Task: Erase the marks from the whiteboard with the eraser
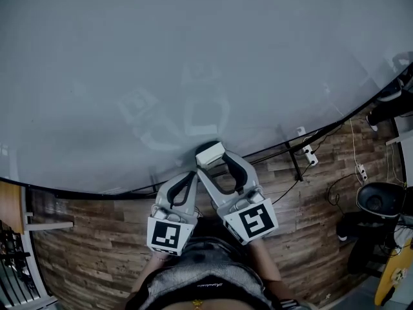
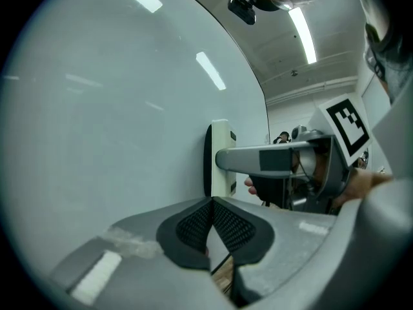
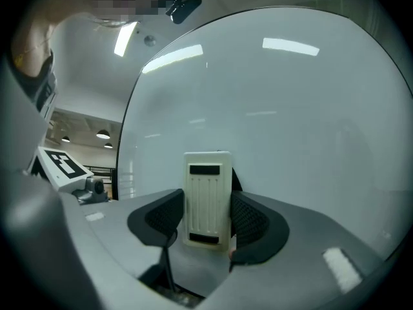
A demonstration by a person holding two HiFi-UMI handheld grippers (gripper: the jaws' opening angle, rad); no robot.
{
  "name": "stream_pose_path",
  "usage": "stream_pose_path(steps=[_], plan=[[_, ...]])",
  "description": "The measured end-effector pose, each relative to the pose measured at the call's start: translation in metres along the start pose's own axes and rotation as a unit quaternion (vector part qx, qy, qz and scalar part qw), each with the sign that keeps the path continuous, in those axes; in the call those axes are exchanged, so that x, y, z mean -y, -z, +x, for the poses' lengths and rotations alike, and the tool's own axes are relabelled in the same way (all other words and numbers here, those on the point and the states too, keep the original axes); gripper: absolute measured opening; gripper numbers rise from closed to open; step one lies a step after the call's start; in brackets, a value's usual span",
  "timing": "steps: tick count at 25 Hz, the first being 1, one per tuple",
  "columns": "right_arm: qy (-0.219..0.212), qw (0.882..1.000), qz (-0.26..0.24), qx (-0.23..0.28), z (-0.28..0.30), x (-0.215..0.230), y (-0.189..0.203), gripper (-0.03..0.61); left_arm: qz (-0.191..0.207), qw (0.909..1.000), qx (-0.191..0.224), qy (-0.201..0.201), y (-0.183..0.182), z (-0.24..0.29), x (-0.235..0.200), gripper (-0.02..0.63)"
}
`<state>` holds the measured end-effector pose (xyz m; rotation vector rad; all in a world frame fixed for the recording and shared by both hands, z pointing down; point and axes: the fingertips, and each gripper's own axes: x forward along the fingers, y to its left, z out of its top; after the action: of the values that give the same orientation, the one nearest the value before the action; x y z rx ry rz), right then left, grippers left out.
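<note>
A large whiteboard (image 1: 193,63) fills the upper head view; no marks show on it in any view. My right gripper (image 1: 213,163) is shut on a cream eraser (image 3: 206,196), holding it at the board's lower edge with its dark felt side toward the board surface (image 3: 290,108). The same eraser (image 2: 222,157) shows edge-on in the left gripper view, against the board (image 2: 103,121). My left gripper (image 1: 187,181) sits just left of and below the right one, jaws shut with nothing between them.
A dark frame runs along the board's lower edge (image 1: 90,192). Below it lies wood flooring (image 1: 97,244). At the right are a power strip and cables (image 1: 308,154), a black round bin (image 1: 379,202) and a board stand leg (image 1: 295,163).
</note>
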<state>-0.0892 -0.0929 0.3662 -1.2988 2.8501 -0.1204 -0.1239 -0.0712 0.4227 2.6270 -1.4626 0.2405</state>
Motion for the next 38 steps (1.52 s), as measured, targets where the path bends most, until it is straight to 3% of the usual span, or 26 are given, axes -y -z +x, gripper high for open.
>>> stream_pose_path(steps=[4, 14, 22, 30, 38], plan=[[-0.005, 1.000, 0.016, 0.009, 0.004, -0.011, 0.002, 0.236, -0.003, 1.0000, -0.001, -0.005, 0.005, -0.014, -0.013, 0.005], [-0.035, 0.999, -0.028, -0.017, 0.024, -0.045, 0.002, 0.236, -0.012, 0.9997, -0.006, -0.018, 0.011, -0.029, -0.033, 0.005], [-0.072, 0.995, -0.067, 0.017, 0.022, -0.064, -0.028, 0.236, -0.005, 0.9998, 0.000, -0.022, 0.012, -0.031, -0.026, 0.005], [-0.096, 0.993, -0.063, 0.025, 0.022, -0.060, -0.035, 0.237, -0.017, 0.9991, -0.005, -0.039, 0.010, -0.026, -0.023, 0.005], [-0.103, 0.992, -0.075, 0.020, 0.000, -0.017, -0.050, 0.238, -0.010, 0.9984, -0.006, -0.055, 0.003, 0.004, -0.001, 0.005]])
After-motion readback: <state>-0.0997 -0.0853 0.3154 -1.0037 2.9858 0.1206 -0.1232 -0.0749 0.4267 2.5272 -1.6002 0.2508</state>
